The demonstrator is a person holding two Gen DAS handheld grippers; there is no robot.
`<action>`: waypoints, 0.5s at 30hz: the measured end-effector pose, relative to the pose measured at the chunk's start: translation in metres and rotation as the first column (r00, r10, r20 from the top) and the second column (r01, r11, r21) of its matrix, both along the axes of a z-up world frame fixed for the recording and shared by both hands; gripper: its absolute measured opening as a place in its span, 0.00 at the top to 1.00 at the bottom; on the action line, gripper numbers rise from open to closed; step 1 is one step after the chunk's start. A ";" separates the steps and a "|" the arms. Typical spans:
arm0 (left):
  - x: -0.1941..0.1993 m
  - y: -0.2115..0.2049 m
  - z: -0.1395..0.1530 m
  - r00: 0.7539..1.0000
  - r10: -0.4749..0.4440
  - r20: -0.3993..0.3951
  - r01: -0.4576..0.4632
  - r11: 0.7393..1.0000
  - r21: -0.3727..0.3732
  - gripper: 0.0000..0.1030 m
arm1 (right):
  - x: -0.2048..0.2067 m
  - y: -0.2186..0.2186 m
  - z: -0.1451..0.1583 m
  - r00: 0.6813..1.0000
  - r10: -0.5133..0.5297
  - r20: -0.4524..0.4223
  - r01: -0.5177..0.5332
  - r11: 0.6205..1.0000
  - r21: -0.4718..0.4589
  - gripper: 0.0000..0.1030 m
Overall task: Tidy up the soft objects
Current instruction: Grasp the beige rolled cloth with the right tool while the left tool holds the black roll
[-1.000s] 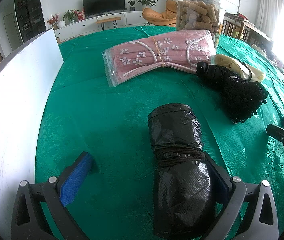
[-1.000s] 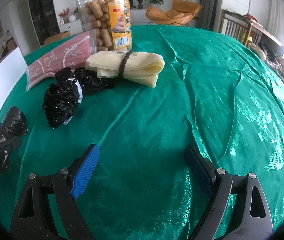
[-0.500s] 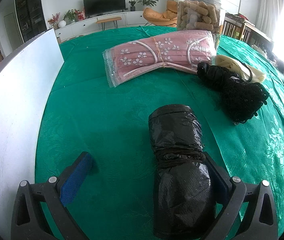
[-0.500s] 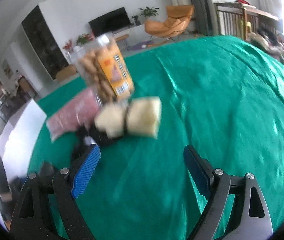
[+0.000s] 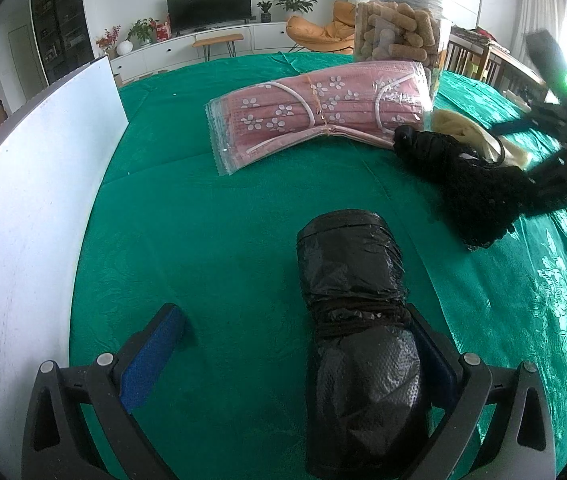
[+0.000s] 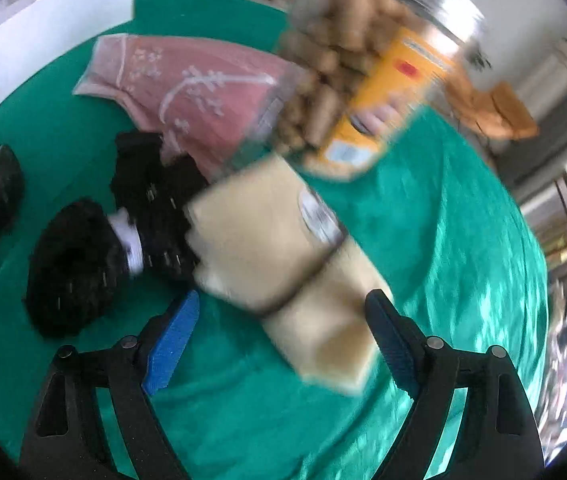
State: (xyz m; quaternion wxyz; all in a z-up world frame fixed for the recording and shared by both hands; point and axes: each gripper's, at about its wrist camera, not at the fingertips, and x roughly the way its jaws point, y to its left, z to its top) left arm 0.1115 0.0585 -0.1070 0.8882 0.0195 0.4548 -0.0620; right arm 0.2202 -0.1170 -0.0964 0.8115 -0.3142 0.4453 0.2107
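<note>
Two grippers are at work over the green tablecloth (image 5: 211, 216), one in each of my hands. My left gripper (image 5: 295, 356) has its fingers spread wide, and the black plastic roll (image 5: 357, 320), cinched round its middle with a dark band, lies on the cloth between them, resting against the right finger while the blue pad of the left finger (image 5: 151, 356) stands well clear of it, so nothing is squeezed. Beyond the roll lies the pink pack of flowered masks (image 5: 315, 108), with the clear jar of biscuits (image 5: 397, 32) upright just behind it, and to the right of both sits the black netted bundle (image 5: 471, 188) with the cream folded cloth (image 5: 463, 132) partly hidden behind it. A white board (image 5: 23, 184) stands along the left edge of the table. My right gripper (image 6: 283, 340) hangs over the cream folded cloth (image 6: 283, 252), which is banded across its middle; my fingers are wide apart with one end of the cloth between them, the pads not pressing on it. This view is blurred, but the black bundle (image 6: 95, 256) shows just left of the cloth, touching it.
</note>
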 end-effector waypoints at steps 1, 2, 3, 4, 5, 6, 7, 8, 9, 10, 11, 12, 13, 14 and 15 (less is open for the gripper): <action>0.000 0.000 0.000 1.000 0.000 0.000 0.000 1.000 0.000 0.00 | 0.002 -0.001 0.002 1.000 0.008 0.000 -0.008 1.000 0.015 0.16; 0.000 0.000 0.000 1.000 0.000 0.000 0.000 1.000 0.000 0.00 | 0.008 -0.002 0.003 1.000 -0.010 -0.014 0.011 0.999 0.040 0.17; 0.000 0.000 0.000 1.000 0.000 0.000 0.000 1.000 0.000 0.00 | 0.013 -0.004 0.003 0.999 -0.038 -0.029 0.040 0.997 0.060 0.28; 0.000 0.000 0.000 1.000 0.000 0.000 0.000 1.000 0.000 0.00 | 0.017 -0.007 0.005 0.996 -0.074 -0.039 0.077 0.994 0.076 0.45; 0.000 0.000 0.000 1.000 0.000 0.000 0.000 1.000 0.000 0.00 | 0.021 -0.013 0.008 0.990 -0.135 -0.037 0.138 0.987 0.084 0.65; 0.000 0.000 0.000 1.000 0.000 0.000 0.000 1.000 0.000 0.00 | 0.022 -0.019 0.013 0.985 -0.164 -0.055 0.170 0.977 0.127 0.73; 0.000 0.000 0.000 1.000 0.000 0.000 0.000 1.000 0.000 0.00 | 0.020 -0.027 0.020 0.978 -0.195 -0.070 0.204 0.965 0.165 0.77; 0.000 0.000 0.000 1.000 0.000 0.000 0.000 1.000 0.000 0.00 | 0.016 -0.037 0.027 0.970 -0.232 -0.077 0.243 0.951 0.192 0.78; 0.000 0.000 0.000 1.000 0.000 0.000 0.000 1.000 0.000 0.00 | 0.013 -0.046 0.033 0.961 -0.261 -0.090 0.275 0.936 0.221 0.79; 0.000 0.000 0.000 1.000 0.000 0.000 0.000 1.000 0.000 0.00 | 0.008 -0.060 0.041 0.945 -0.301 -0.127 0.325 0.905 0.276 0.79; 0.000 0.000 0.000 1.000 0.000 0.000 0.000 1.000 0.000 0.00 | 0.004 -0.071 0.047 0.930 -0.329 -0.165 0.366 0.873 0.322 0.79; 0.000 0.000 0.000 1.000 0.000 0.000 0.000 1.000 0.000 0.00 | -0.001 -0.082 0.052 0.914 -0.348 -0.208 0.403 0.838 0.367 0.79; 0.001 0.000 0.000 1.000 0.000 0.000 0.000 1.000 0.000 0.00 | -0.009 -0.092 0.057 0.897 -0.356 -0.262 0.437 0.799 0.414 0.79; 0.000 0.000 0.000 1.000 0.000 0.000 0.000 1.000 0.000 0.00 | -0.019 -0.101 0.059 0.877 -0.347 -0.333 0.471 0.754 0.457 0.79; 0.000 0.000 0.000 1.000 0.000 0.000 0.000 1.000 0.000 0.00 | -0.029 -0.107 0.061 0.861 -0.329 -0.389 0.495 0.720 0.487 0.79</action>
